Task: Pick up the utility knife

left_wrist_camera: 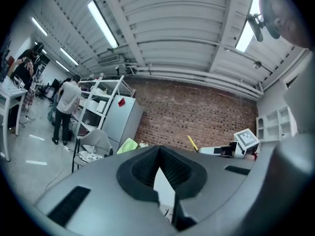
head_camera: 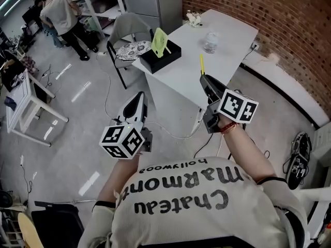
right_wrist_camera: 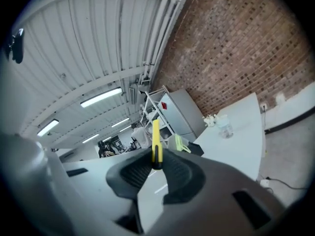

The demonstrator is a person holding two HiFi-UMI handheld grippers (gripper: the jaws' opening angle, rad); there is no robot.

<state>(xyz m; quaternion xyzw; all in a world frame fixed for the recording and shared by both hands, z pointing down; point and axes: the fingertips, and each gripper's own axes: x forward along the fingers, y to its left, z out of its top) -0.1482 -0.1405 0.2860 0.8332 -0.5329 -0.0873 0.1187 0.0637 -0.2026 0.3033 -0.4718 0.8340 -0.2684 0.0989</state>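
The yellow utility knife [head_camera: 202, 63] stands out of my right gripper [head_camera: 203, 77], which is shut on its lower end and held in the air before the white table [head_camera: 227, 30]. In the right gripper view the knife [right_wrist_camera: 155, 140] rises upright from between the dark pads of the gripper [right_wrist_camera: 156, 164]. My left gripper [head_camera: 140, 95] hangs over the floor to the left of the table, its jaws shut with nothing between them. From the left gripper [left_wrist_camera: 158, 149] view, the knife [left_wrist_camera: 192, 143] and the right gripper's marker cube [left_wrist_camera: 245, 138] show at the right.
On the table stand a black box [head_camera: 161, 56] with a yellow-green item [head_camera: 159, 41], a clear bottle [head_camera: 210, 42] and a small white thing [head_camera: 194, 18]. A chair [head_camera: 128, 32] stands at the table's left. Cables lie on the floor. A person [head_camera: 62, 15] stands far left by shelves.
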